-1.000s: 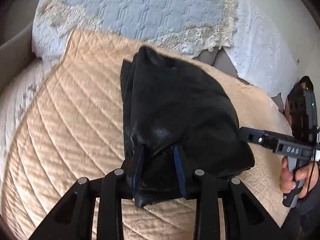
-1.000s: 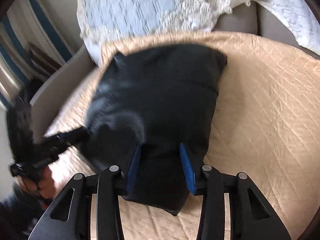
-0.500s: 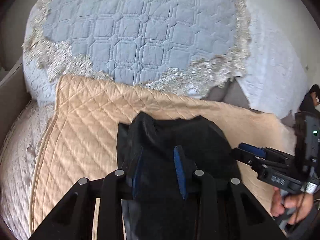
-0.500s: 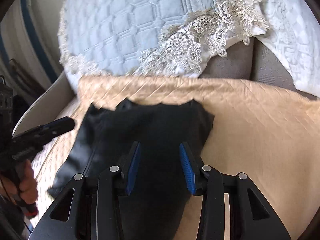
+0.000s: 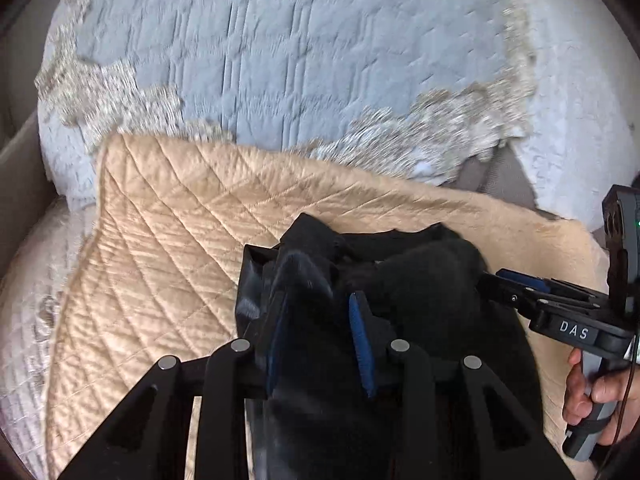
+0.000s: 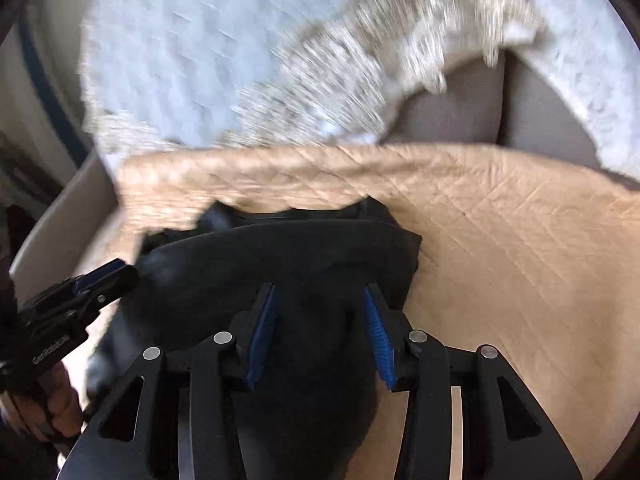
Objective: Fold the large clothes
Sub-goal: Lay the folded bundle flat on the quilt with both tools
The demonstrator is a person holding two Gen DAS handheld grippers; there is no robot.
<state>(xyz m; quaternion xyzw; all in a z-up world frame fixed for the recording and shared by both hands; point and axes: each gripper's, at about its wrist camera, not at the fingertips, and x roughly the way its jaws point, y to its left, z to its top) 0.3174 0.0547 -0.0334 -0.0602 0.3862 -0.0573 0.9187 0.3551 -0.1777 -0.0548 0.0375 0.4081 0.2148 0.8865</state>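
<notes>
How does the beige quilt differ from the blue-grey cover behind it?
The beige quilt has diamond stitching and a plain edge; the blue-grey cover has blocky stitching and a lace border. The black garment is over the beige quilt, not the cover. Both are quilted.

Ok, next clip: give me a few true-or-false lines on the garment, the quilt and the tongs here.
1. The black leathery garment lies on a beige quilted cover. True.
2. Black fabric sits between the left tongs' blue pads. True.
3. The right tongs hang over bare beige quilt. False: the black garment is between and beneath them.
4. The cover behind the beige quilt is red. False: the lace-edged quilted cover is pale blue.
</notes>
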